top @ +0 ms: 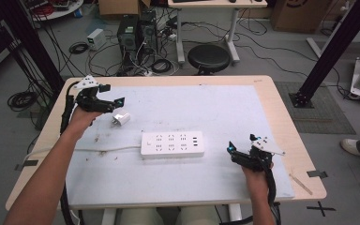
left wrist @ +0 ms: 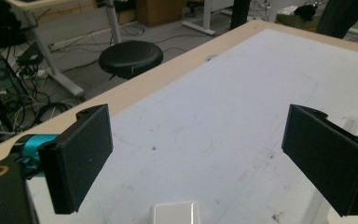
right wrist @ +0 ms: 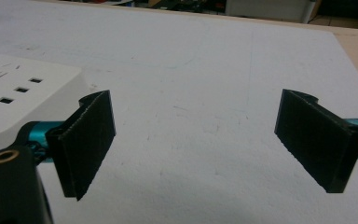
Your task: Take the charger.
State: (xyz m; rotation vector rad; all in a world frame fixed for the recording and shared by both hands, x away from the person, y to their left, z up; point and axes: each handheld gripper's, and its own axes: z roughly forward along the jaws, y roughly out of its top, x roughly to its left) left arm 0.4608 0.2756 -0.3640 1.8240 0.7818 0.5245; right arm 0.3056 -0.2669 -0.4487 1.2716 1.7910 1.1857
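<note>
One small white plug adapter (top: pixel 120 118) lies on desk (top: pixel 272 101) up-left of white power strip (top: pixel 172 143), near it, not touching. You hold left tool (top: pixel 111 106) just beside adapter, jaws spread wide, nothing between them; adapter's top edge shows low between jaws in left gripper view (left wrist: pixel 175 213). Likely step: grasp adapter. Advice: lower, centre jaws across its flat sides, close squarely. Right tool (top: pixel 240 148) just right of strip, jaws released, empty; could steady strip.

White power strip (top: pixel 172 143) flat mid-table; small white adapter (top: pixel 121 118) (perhaps a charger) nearby.
</note>
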